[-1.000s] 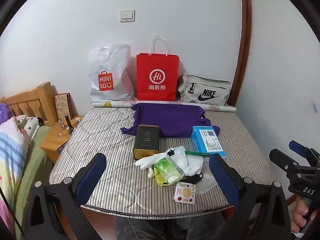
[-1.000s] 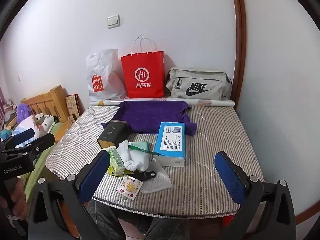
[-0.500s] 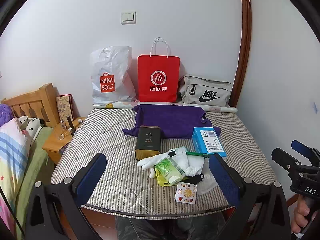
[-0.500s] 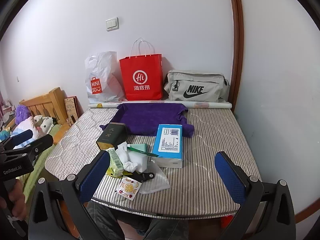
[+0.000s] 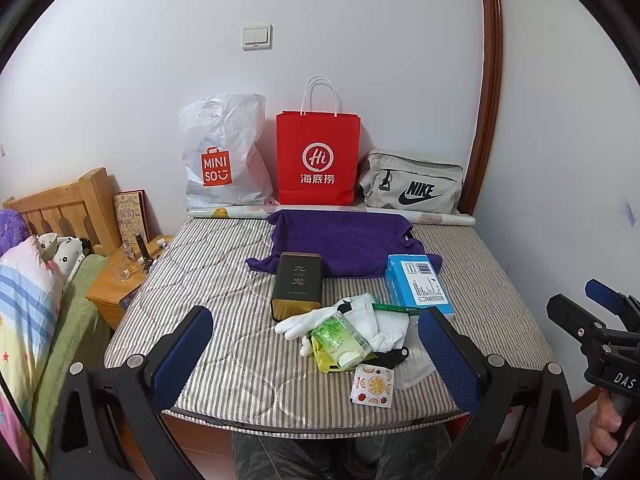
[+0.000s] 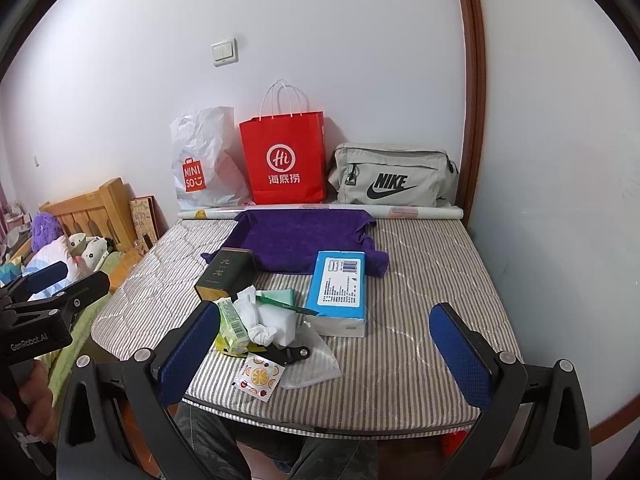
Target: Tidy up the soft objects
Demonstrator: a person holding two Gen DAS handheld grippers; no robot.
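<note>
A purple cloth [image 5: 344,244] [image 6: 304,240] lies spread at the back of the striped mattress [image 5: 224,264] [image 6: 420,280]. In front of it lie a dark tea box [image 5: 297,286] [image 6: 226,274], a blue tissue pack [image 5: 418,288] [image 6: 340,286], a white glove [image 5: 308,320], a green packet [image 5: 340,340] [image 6: 232,322], a white cloth [image 6: 260,316] and a fruit-print sachet [image 5: 373,384] [image 6: 258,376]. My left gripper [image 5: 316,354] and my right gripper [image 6: 324,354] are open and empty, held before the near mattress edge.
A Miniso bag [image 5: 224,160], a red paper bag [image 5: 318,160], a Nike bag [image 5: 412,184] and a paper roll [image 5: 440,218] line the back wall. A wooden nightstand [image 5: 116,280] and a bed with pillows [image 5: 28,280] stand to the left. A wall is on the right.
Both grippers have tilted or drawn back slightly, so the scene sits a little lower in view. Nothing on the mattress has moved.
</note>
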